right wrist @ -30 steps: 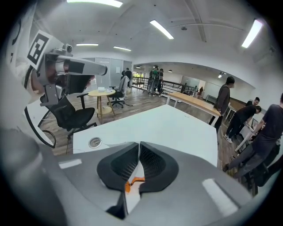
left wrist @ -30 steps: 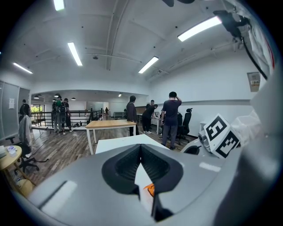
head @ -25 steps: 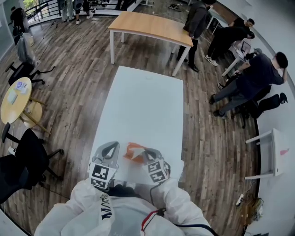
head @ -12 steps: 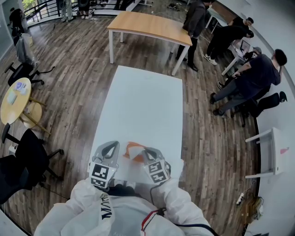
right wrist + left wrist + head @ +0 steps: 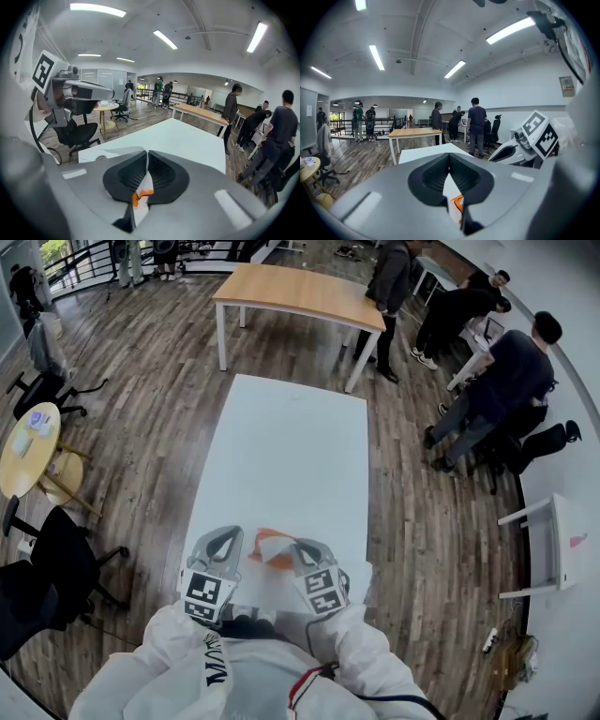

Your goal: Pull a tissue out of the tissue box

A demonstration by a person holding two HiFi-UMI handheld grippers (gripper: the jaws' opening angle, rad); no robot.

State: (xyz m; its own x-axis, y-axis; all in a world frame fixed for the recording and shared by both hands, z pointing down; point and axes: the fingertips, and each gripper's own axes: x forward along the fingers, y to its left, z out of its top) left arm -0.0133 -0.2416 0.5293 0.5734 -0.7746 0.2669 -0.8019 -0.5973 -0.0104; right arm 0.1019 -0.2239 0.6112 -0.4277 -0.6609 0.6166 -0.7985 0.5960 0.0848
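White table, near edge: tissue box, orange, sits between both grippers. Left gripper just left of box, not touching, jaws together, nothing in them. Right gripper at box's right side, jaws closed on white tissue sticking up from box.

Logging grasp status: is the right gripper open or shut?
Shut: the right gripper's fingers meet at their tips; whether they pinch the white strip between them, cannot tell.
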